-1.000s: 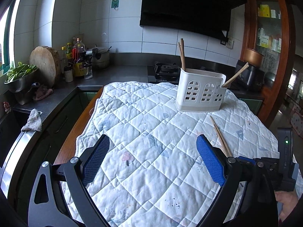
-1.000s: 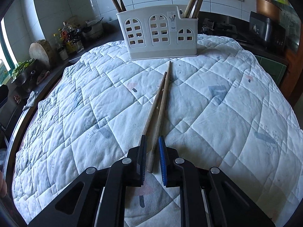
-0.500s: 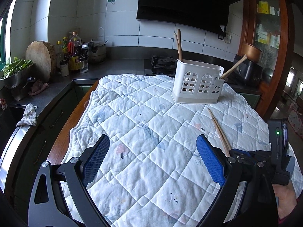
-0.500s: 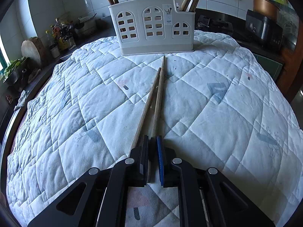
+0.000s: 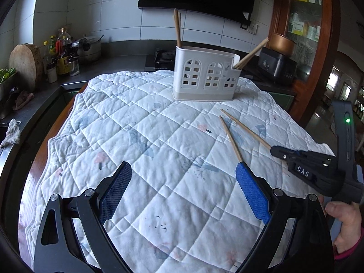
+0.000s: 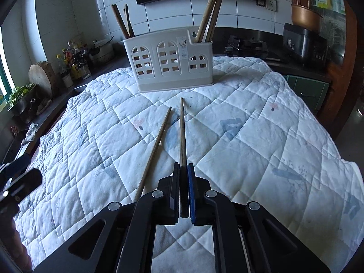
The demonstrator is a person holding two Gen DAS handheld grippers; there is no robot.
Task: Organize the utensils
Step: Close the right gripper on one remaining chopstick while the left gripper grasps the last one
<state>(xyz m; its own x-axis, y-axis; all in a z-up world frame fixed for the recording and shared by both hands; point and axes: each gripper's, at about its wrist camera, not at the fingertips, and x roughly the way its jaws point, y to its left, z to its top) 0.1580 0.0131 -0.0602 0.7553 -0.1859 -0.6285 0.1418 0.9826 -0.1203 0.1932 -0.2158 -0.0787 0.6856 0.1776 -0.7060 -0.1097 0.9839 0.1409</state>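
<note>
Right gripper (image 6: 182, 170) pinched almost fully closed on one chopstick (image 6: 181, 132), gripped at its near end, the rest sticking straight forward over the quilt (image 6: 261, 125) toward the holder. In the left wrist view the same stick (image 5: 246, 130) runs from the black nose of the right gripper (image 5: 276, 150) up toward the holder; tip close to the cloth, can't tell if it's touching.

Second chopstick (image 6: 153, 150) lies loose on the quilt just left of the held one; the two spread apart nearer the gripper and converge toward the holder without touching. Seen from the left wrist, its near end (image 5: 229, 140) disappears behind the left gripper's right blue pad (image 5: 251, 194).

Left gripper (image 5: 183, 191) spread wide, nothing between the pads, hovering over the near-left part of the quilt.

White utensil holder (image 6: 169, 62) stands upright near the far edge of the table, on the quilt. Chopsticks already in it: a pair in the left end compartment (image 6: 121, 21), a leaning bunch in the low right end compartment (image 6: 210, 13). Middle section: can't see inside.

Wood table edge (image 5: 34, 166) shows along the quilt's left side
</note>
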